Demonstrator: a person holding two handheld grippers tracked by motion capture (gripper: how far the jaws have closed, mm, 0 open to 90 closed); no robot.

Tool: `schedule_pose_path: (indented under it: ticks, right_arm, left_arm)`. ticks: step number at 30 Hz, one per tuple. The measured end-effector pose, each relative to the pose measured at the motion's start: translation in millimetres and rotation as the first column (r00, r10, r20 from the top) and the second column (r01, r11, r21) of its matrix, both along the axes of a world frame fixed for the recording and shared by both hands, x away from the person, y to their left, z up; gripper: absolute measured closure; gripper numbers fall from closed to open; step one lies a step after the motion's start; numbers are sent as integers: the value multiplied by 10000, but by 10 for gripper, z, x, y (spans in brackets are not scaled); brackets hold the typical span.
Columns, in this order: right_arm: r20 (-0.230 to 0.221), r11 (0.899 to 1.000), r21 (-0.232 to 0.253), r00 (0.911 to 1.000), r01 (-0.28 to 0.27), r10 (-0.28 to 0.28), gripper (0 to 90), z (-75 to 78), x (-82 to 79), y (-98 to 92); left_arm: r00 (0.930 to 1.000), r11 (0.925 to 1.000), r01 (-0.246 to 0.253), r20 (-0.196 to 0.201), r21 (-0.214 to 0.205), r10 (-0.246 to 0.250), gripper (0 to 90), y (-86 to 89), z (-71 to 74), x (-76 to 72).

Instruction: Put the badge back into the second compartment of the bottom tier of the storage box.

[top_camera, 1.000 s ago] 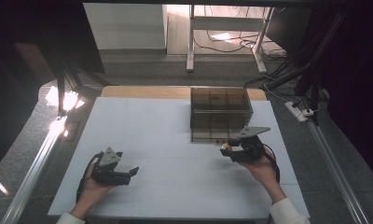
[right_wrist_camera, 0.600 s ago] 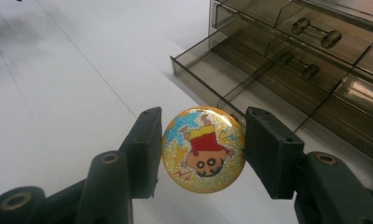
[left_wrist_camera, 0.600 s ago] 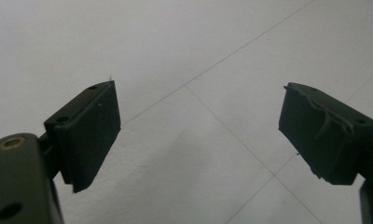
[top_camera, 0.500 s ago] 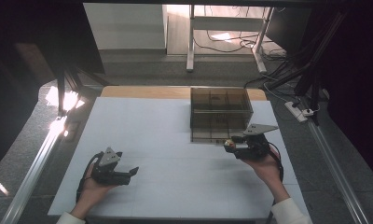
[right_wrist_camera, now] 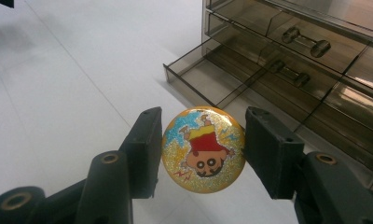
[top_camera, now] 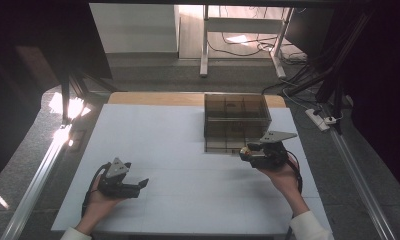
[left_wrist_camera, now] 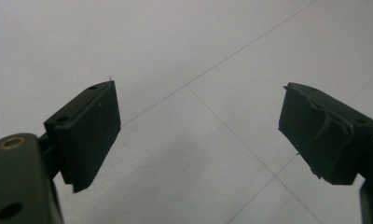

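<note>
right gripper [right_wrist_camera: 202,151]: both black jaws are pressed against the edges of a round badge [right_wrist_camera: 203,148], gold and glittery, with a cartoon figure printed on it that reads upside down in the right gripper view. the badge is held off the table, just in front of the drawer box [right_wrist_camera: 296,60]. in the high view this gripper [top_camera: 247,151] sits in the right hand [top_camera: 280,172], close to the front right corner of the drawer box [top_camera: 236,120], with its grey plate on top.

drawer box: smoky see-through plastic, several drawers with dumbbell-shaped handles. one low drawer [right_wrist_camera: 208,77] is pulled out, with bare floor showing inside.

left gripper [left_wrist_camera: 198,135]: jaws spread wide, nothing between them, white sheet beneath. the pad [left_wrist_camera: 327,133] on one jaw looks torn. in the high view it [top_camera: 138,186] rests in the left hand [top_camera: 99,205] near the front left of the table [top_camera: 153,130], well apart from the box.
</note>
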State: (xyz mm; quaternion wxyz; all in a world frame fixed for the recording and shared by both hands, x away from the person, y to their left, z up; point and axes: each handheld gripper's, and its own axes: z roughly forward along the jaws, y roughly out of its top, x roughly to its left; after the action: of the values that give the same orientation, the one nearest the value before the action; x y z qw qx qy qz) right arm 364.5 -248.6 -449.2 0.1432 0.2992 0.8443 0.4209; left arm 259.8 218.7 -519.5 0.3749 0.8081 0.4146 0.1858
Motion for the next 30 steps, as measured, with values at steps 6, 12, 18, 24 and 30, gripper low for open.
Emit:
schedule_pose_path:
  ticks: [6, 12, 18, 24, 30]
  right_arm:
    - [-21, 9999, -68, 10000, 80, -81, 472, -22, 72, 16]
    - [-33, 9999, -29, 9999, 131, -131, 472, -37, 145, 51]
    - [-53, 9998, -44, 9998, 171, -172, 472, -45, 210, 85]
    - [-67, 9996, -33, 9995, 295, -295, 471, -60, 288, 92]
    - [-1, 9995, -195, 9997, 256, -256, 471, -88, 339, 141]
  left_arm:
    - [10000, 10000, 3, -12, 21, -3, 130, 1, -1, 0]
    - [10000, 10000, -5, 0, 10, 5, 130, 0, -1, -2]
    - [10000, 10000, -4, 4, -3, 4, 130, 0, 0, -1]
    - [10000, 10000, 4, -6, 24, -4, 130, -5, -2, -1]
    - [10000, 10000, 15, -14, 19, -15, 130, -2, -3, 1]
